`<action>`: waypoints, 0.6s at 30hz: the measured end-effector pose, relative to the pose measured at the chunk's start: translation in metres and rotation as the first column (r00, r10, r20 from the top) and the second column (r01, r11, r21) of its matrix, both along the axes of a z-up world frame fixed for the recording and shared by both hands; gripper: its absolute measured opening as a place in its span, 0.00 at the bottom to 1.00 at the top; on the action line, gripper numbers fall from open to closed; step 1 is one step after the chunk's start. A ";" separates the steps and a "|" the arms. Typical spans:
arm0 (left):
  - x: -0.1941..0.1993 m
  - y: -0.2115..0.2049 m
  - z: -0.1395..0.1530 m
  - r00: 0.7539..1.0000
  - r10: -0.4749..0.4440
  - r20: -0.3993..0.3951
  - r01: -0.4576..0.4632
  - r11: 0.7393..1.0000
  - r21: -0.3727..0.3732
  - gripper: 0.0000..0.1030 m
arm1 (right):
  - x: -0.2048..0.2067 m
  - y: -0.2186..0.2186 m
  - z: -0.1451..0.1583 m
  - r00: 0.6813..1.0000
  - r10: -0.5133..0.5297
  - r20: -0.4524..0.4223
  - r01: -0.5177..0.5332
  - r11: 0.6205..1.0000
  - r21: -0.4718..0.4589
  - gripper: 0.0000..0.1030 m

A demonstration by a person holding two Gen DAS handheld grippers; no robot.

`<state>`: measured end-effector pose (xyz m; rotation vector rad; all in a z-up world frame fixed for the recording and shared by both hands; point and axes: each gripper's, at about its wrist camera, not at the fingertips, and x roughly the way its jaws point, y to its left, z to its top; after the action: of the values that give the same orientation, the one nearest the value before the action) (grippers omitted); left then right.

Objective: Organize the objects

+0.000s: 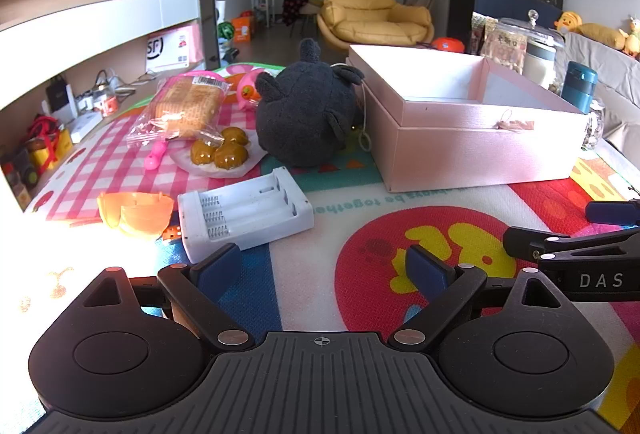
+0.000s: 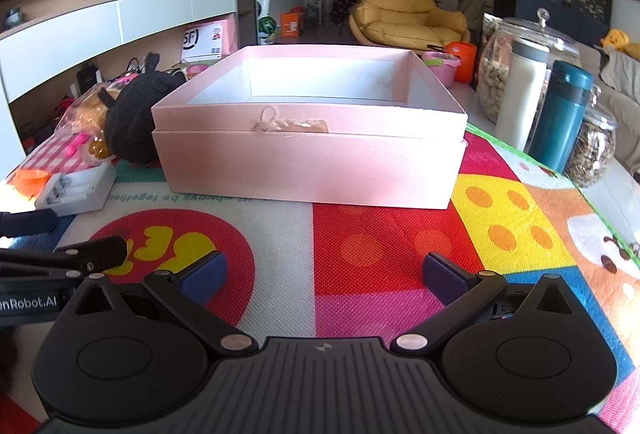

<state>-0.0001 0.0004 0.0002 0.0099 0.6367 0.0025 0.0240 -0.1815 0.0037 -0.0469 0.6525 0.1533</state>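
Desk covered by a colourful woven play mat (image 1: 360, 202); a pink-and-white checked cloth (image 1: 112, 162) is laid over its far left part.

Noted from the left in the left wrist view: an orange plastic half-shell cup (image 1: 134, 212) on the edge of the checked cloth; just right of it a white empty battery charger (image 1: 244, 212), slots up, on the mat. Behind these, a clear bag of sliced bread (image 1: 186, 110) is seen resting partly over a plate of brown glazed buns (image 1: 220, 154), with a pink plastic spoon (image 1: 156, 156) beside the plate. A black plush toy (image 1: 304, 114) is set between the plate and a large open pink cardboard box (image 1: 476, 150), touching or nearly touching the box's left wall. The box interior is seen empty in the right wrist view (image 2: 320, 150).

Right of the box: a teal insulated bottle (image 2: 560, 114), upright, flanked by glass jars (image 2: 512, 74).

Left gripper (image 1: 324, 266): jaws spread wide, nothing between them, held over the mat near the charger. Right gripper (image 2: 324, 276): jaws fully apart, nothing gripped, pointed at the box's front wall.
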 end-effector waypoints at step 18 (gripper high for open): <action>0.000 0.000 0.000 1.000 0.000 0.000 0.000 1.000 0.001 0.92 | 0.000 0.000 -0.001 1.000 -0.003 0.000 0.003 1.000 0.001 1.00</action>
<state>-0.0001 0.0004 0.0002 0.0112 0.6368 0.0027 0.0240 -0.1810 0.0029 -0.0451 0.6525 0.1505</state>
